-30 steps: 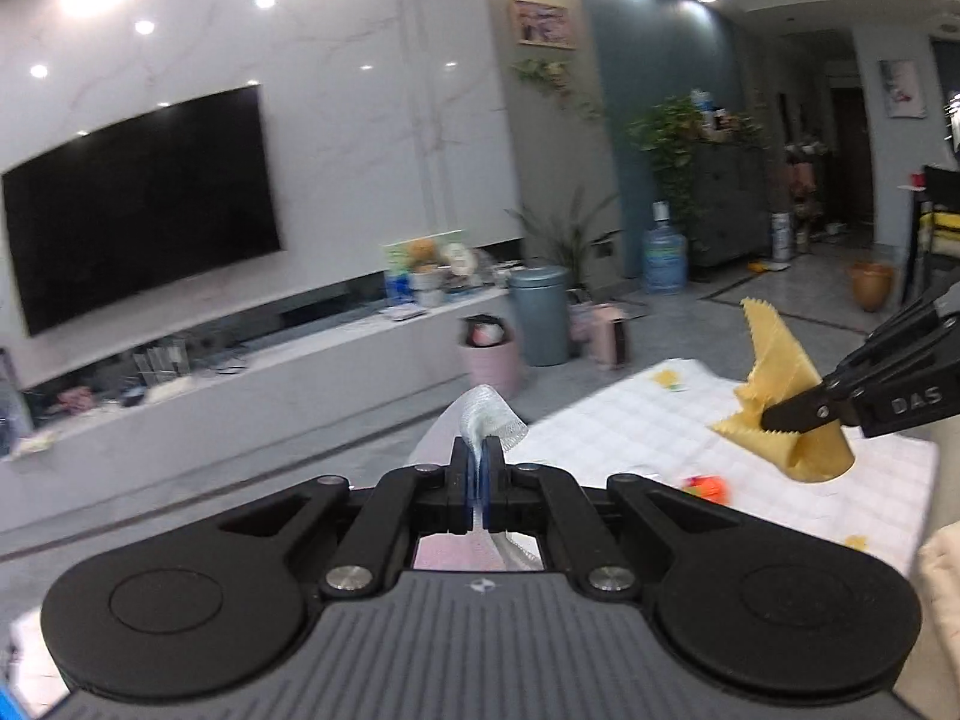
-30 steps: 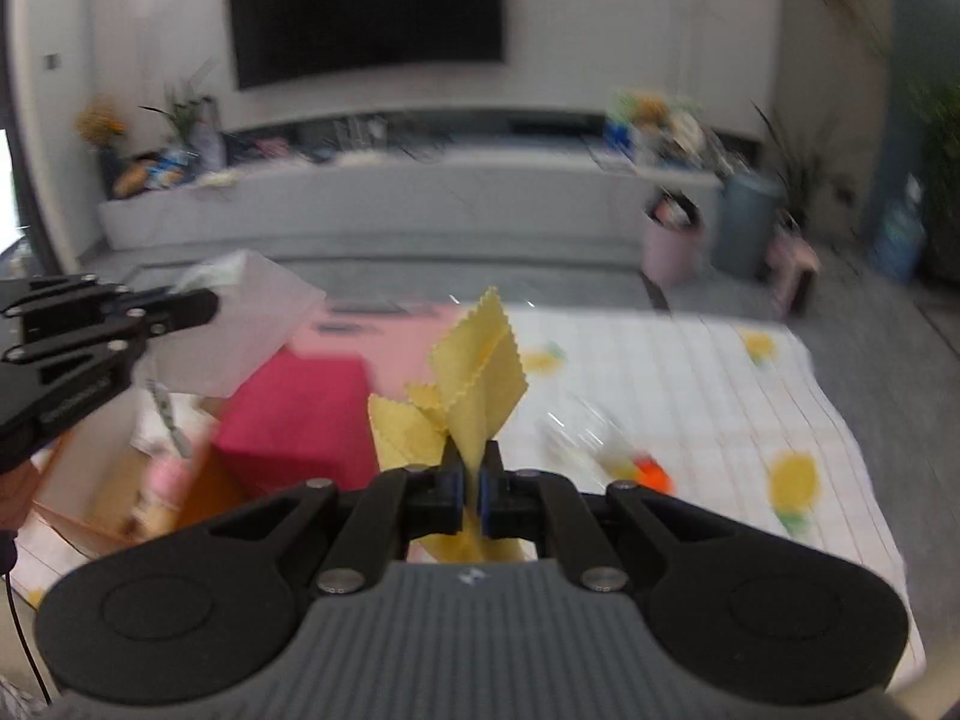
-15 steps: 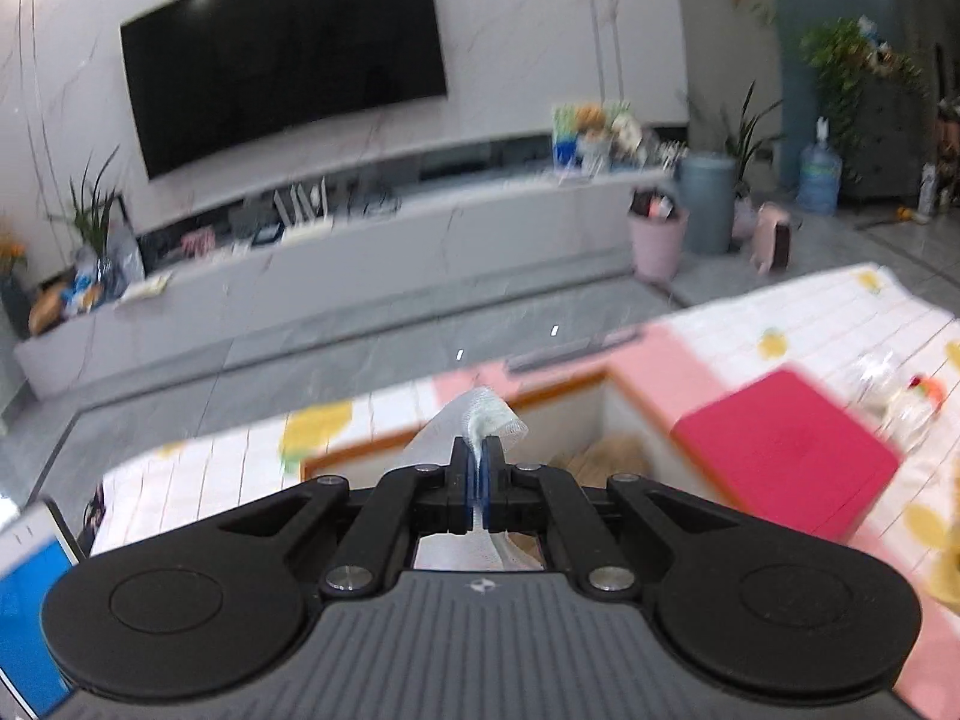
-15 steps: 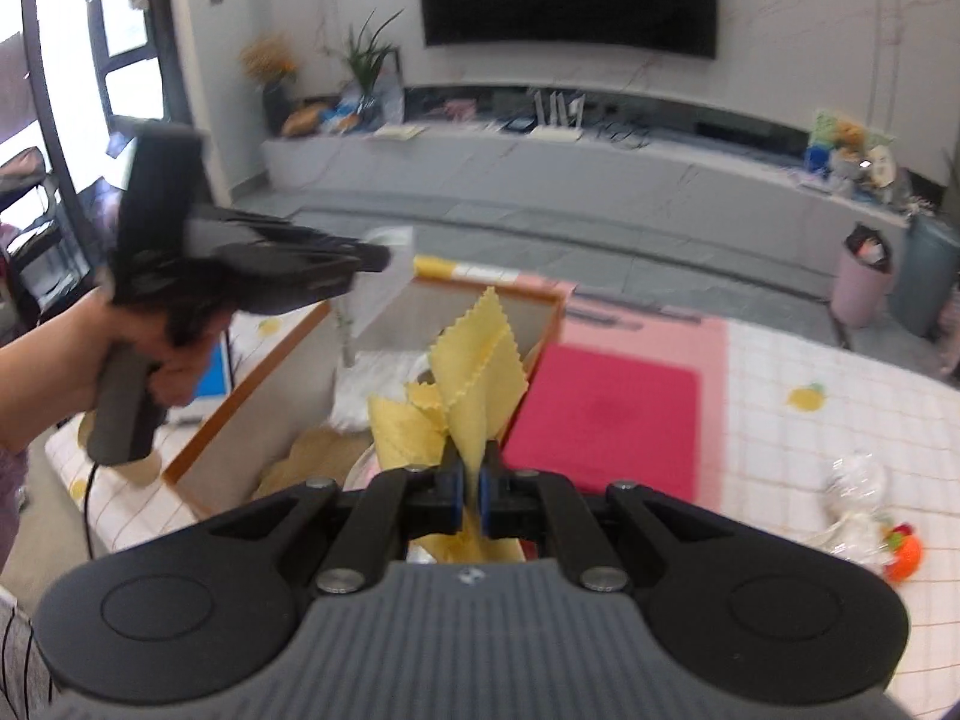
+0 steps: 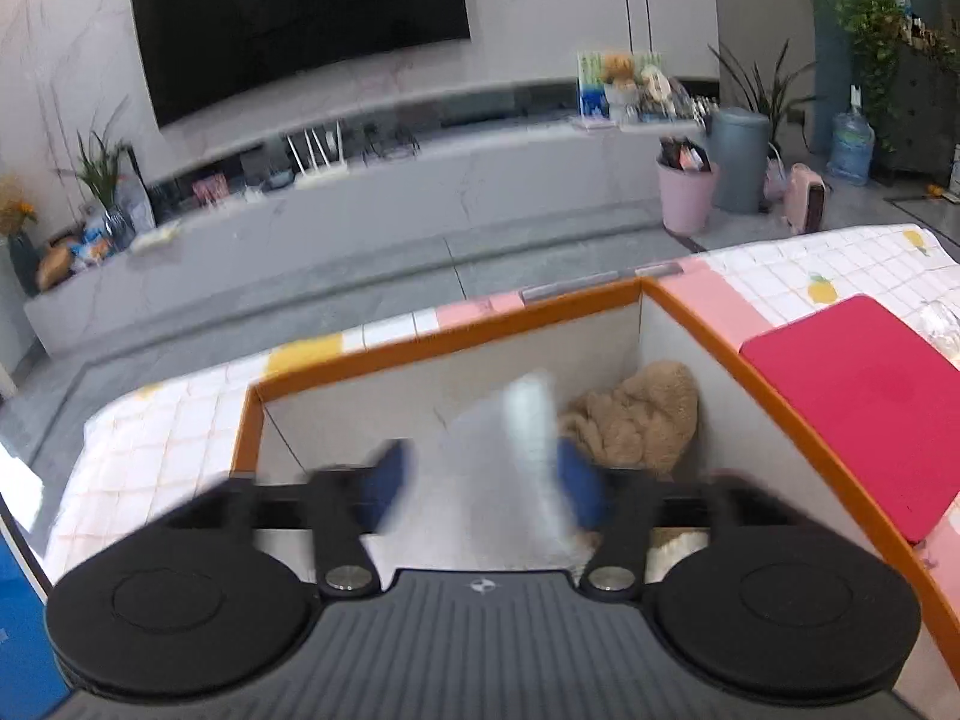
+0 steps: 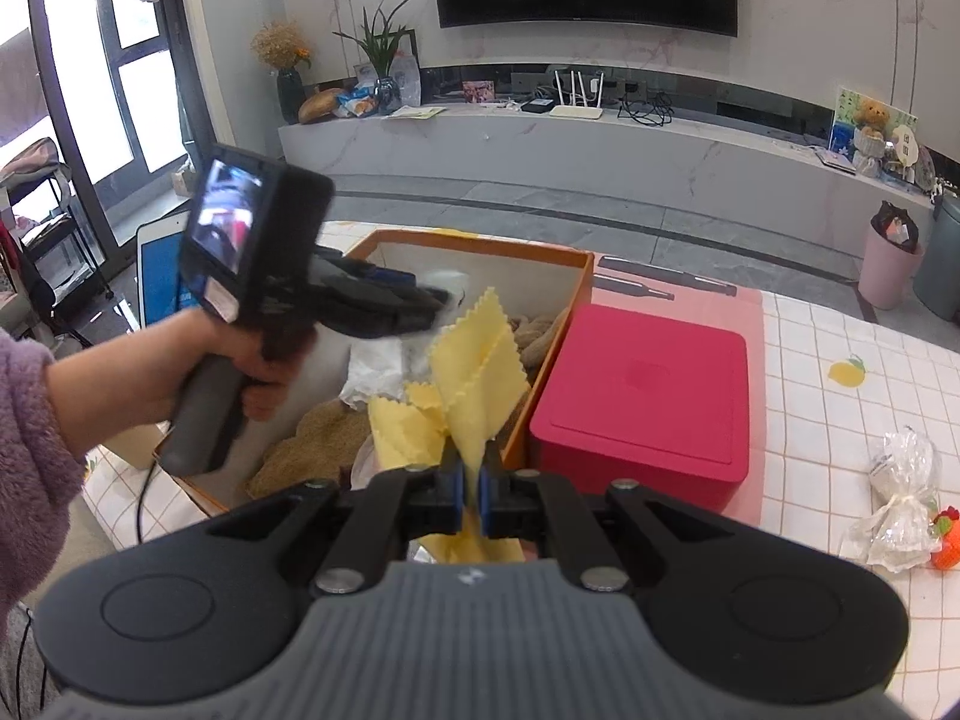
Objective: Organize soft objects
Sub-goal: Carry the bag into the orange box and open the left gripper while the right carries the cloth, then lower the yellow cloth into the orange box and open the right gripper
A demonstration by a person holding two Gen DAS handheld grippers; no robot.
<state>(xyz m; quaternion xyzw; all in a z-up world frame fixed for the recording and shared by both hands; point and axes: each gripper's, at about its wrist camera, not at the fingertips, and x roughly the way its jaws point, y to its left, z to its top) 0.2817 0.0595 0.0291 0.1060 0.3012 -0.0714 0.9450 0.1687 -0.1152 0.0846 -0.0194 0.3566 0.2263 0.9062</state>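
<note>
**Soft items gathered over an orange-rimmed box**

Living-room tiles, a long marble media bench (image 6: pixel 600 144) and a wall-mounted television (image 5: pixel 300 18) form the backdrop to a table under a checked, lemon-print tablecloth (image 6: pixel 852 372). On that cloth stands an open cardboard box (image 5: pixel 480 324) with an orange rim, and a magenta lidded box (image 6: pixel 648 402) sits just beside it on a pink mat. Tan fleecy fabric (image 5: pixel 636 414) lies bunched in the box's far corner. Above the box, the left gripper (image 5: pixel 486 480), gripped by a hand (image 6: pixel 240 372) emerging from a purple fleece sleeve (image 6: pixel 30 450), has just been opening its jaws; they stand wide apart, and a blurred pale gauzy cloth (image 5: pixel 516 438) hangs between them, the pads no longer pressing it. The right gripper (image 6: pixel 471 495) has its jaws pinched together on a yellow cloth with zigzag edges (image 6: pixel 474 384), held upright over the box's near edge. A crinkled clear plastic wrapper (image 6: pixel 900 492) rests on the tablecloth well apart, to the right.
</note>
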